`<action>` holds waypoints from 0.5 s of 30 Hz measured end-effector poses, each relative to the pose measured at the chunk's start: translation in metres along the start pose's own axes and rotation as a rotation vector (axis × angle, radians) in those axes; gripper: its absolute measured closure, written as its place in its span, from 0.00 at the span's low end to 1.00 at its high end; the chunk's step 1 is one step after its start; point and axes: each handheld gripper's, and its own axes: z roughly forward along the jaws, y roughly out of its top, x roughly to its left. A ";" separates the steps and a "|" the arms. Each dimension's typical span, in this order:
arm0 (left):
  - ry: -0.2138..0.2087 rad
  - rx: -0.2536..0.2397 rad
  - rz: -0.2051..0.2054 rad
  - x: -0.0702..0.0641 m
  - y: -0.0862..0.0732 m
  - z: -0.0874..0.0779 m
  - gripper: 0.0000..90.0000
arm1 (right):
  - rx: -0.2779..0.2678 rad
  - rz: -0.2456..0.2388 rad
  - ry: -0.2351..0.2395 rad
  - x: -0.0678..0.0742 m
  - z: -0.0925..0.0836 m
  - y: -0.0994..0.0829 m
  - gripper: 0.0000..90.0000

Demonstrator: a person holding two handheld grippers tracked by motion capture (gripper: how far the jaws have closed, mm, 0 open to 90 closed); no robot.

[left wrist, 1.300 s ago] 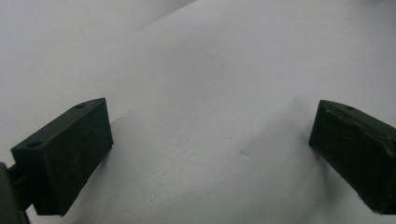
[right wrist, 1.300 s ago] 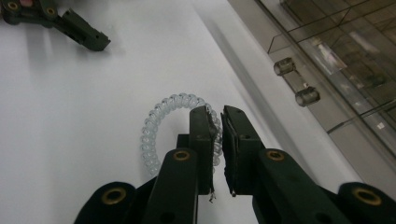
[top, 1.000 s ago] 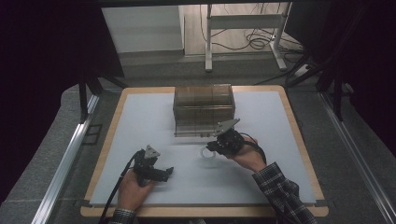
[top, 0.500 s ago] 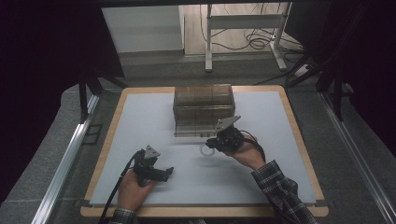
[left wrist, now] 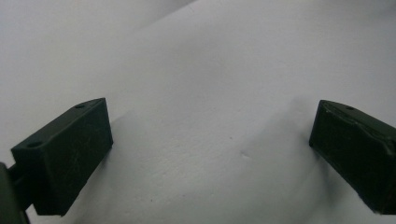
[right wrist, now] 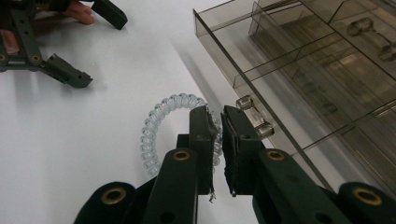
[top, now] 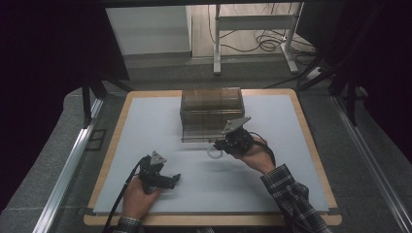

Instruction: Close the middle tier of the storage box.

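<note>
— Where's the coil hair tie (right wrist: 161, 126)?
— I see it pinched at its near side in my right gripper (right wrist: 217, 135), beside the drawer box (top: 211, 112) front.
— Left gripper (left wrist: 210, 144)?
— Spread wide over bare mat (top: 145, 121), holding nothing.

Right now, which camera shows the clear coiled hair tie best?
The right gripper view: the hair tie sits close up, its coils clear, pinched in the right gripper. The high view shows it as a small pale ring beside the drawer box.
</note>
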 end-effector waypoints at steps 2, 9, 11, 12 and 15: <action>0.000 0.000 0.000 0.000 0.000 0.000 0.00 | -0.001 0.004 -0.002 0.000 0.000 0.001 0.90; 0.000 0.000 -0.001 0.000 0.000 0.000 0.00 | -0.014 0.013 -0.013 -0.004 0.001 0.006 0.90; 0.000 0.000 0.000 0.000 0.000 0.000 0.00 | -0.020 0.020 -0.012 -0.005 0.000 0.008 0.90; 0.000 0.000 -0.001 0.000 0.000 0.000 0.00 | -0.022 0.021 -0.016 -0.006 0.000 0.009 0.90; 0.000 0.000 0.000 0.000 0.000 0.000 0.00 | -0.027 0.025 -0.025 -0.008 0.000 0.011 0.90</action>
